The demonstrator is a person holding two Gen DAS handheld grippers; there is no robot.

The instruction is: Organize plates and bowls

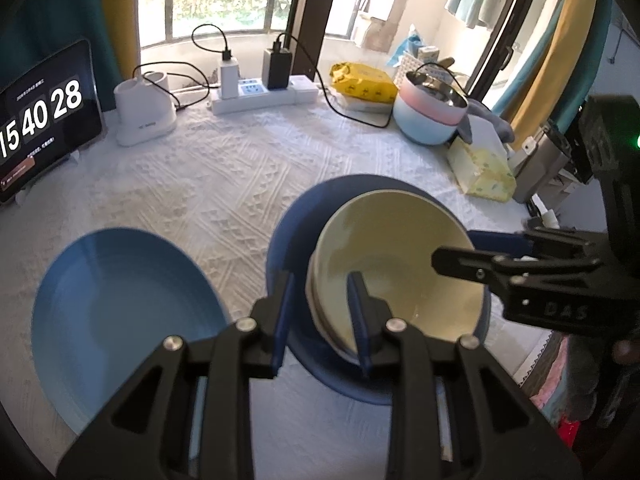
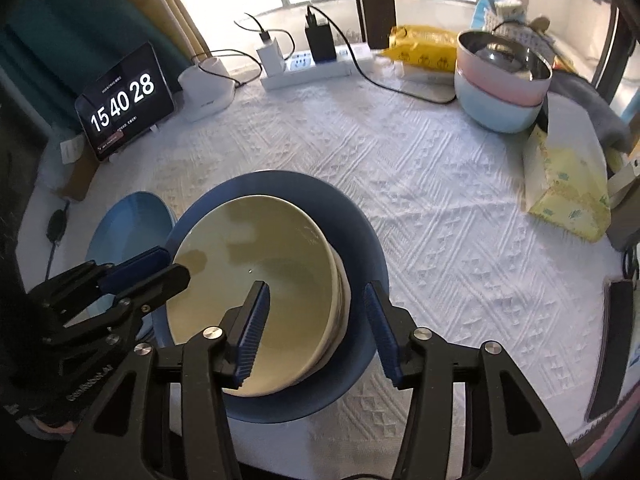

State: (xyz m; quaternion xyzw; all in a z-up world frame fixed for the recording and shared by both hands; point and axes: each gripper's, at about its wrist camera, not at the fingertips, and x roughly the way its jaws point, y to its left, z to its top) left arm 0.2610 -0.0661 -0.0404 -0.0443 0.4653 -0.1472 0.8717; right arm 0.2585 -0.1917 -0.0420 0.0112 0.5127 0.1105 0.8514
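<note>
Bowls sit nested in a pale yellow stack [image 2: 256,280] on a dark blue plate [image 2: 360,232], which lies on the white textured tablecloth [image 2: 440,200]. A lighter blue plate [image 1: 120,320] rests flat just to the left of it — the two rims look close, though whether they touch cannot be told.

The left gripper [image 1: 320,320] straddles the stack's left rim with its jaws apart: one blue pad hangs inside the top bowl, the other outside, over the dark plate. The right gripper [image 2: 320,324] spans the right rim in the same way, spread wide, with clear gaps on both sides of the bowl wall.

At the back of the table stand a tablet clock [image 2: 124,108] reading 15 40 28, a white power strip [image 2: 316,68] with chargers plugged in, and pink-and-blue stacked bowls [image 2: 500,92] with a steel one inside. A yellow tissue pack [image 2: 568,196] lies near the right edge.
</note>
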